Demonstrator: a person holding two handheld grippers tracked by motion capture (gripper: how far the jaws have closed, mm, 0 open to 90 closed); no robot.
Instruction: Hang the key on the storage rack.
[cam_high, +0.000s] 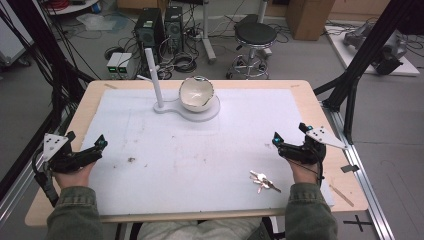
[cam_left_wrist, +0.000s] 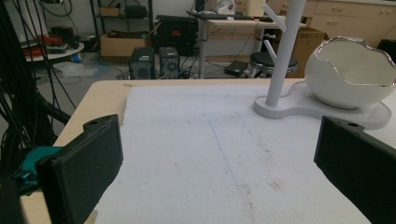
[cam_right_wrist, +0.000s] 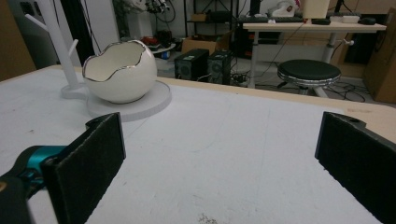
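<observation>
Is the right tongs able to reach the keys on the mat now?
Probably yes. The keys lie on bare mat just beside the open right tongs, with nothing between them.

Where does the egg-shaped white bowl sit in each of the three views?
High view: egg-shaped white bowl at top centre, on the round white stand base.
Left gripper view: far right, upper part.
Right gripper view: upper left.
Shared landmark: the white peg post standing beside it.

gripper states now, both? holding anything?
Left gripper: open, holding nothing.
Right gripper: open, holding nothing; keys lie untouched on the table.
</observation>
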